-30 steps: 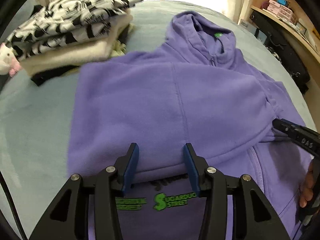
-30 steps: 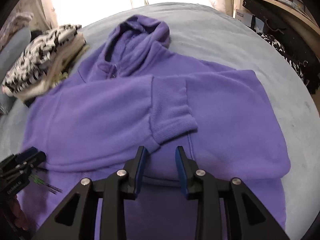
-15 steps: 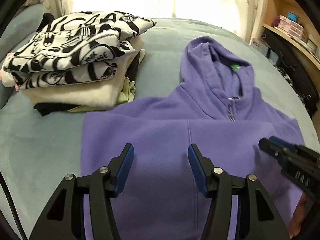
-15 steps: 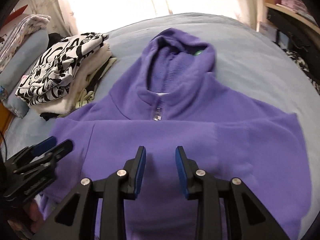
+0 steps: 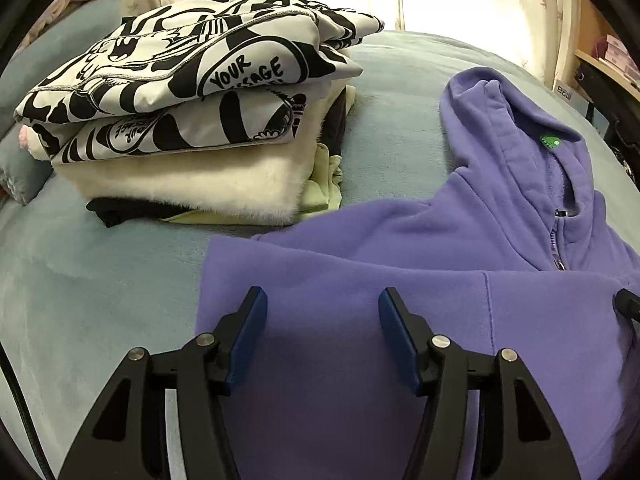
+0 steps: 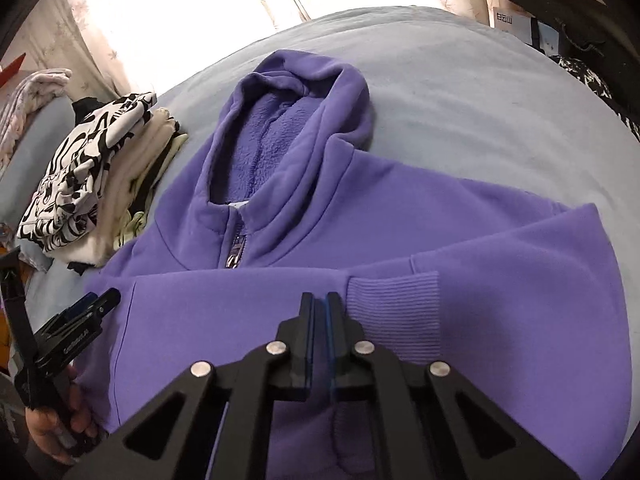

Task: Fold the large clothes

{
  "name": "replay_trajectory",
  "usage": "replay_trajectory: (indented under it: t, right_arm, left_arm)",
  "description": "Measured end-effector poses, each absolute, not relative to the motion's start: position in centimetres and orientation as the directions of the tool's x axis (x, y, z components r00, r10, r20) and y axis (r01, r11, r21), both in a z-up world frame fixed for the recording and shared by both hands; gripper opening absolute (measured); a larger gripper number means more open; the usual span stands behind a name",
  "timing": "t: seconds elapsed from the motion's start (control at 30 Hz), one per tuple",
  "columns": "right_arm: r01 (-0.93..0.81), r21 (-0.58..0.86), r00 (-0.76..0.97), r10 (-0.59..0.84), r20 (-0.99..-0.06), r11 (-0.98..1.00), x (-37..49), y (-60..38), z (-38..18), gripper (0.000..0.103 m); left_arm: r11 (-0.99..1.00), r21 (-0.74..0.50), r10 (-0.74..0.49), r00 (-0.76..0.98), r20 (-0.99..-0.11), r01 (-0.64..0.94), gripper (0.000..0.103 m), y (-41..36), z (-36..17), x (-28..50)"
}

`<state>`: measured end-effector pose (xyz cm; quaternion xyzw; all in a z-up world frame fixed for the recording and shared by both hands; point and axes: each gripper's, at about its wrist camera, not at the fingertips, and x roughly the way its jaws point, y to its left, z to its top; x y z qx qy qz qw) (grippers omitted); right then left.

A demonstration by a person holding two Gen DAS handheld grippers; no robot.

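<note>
We have the purple fleece zip hoodie point(image 6: 360, 240) lying face up on the pale blue bed point(image 6: 460, 92), filling the middle and lower part of both wrist views, hood pointing to the top of the frame. Its sleeves are folded in across the chest; the ribbed cuff point(image 6: 394, 312) lies at lower centre of the right wrist view. So the sleeve folds look done to us, while the body has not yet been doubled over into a compact packet, and the hood lies flat and unfolded.

Our left gripper point(image 5: 322, 338) hangs over the folded sleeve at lower centre of its view. Its jaws stand moderately wide and have just been opening, with nothing between them. Our right gripper point(image 6: 318, 340) has just been closing. Its jaws now meet beside the cuff, and we cannot tell whether they pinch any fleece.

At upper left, a stack of folded clothes point(image 5: 192, 128), topped by a black-and-white printed garment, sits near the hoodie, apparently finished work. We judge the hoodie roughly halfway folded.
</note>
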<state>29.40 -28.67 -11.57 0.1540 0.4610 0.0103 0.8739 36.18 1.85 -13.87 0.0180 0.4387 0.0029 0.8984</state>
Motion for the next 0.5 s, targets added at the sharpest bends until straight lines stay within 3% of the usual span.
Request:
replay_trajectory:
  t: [0.5]
  right_arm:
    - [0.165,0.224,0.568,0.093,-0.818,0.960,26.3,-28.1,-9.5,0.007]
  left_arm:
    - [0.998,0.044,0.011,0.588,-0.809,0.042,0.058,2.9,-11.8,32.3]
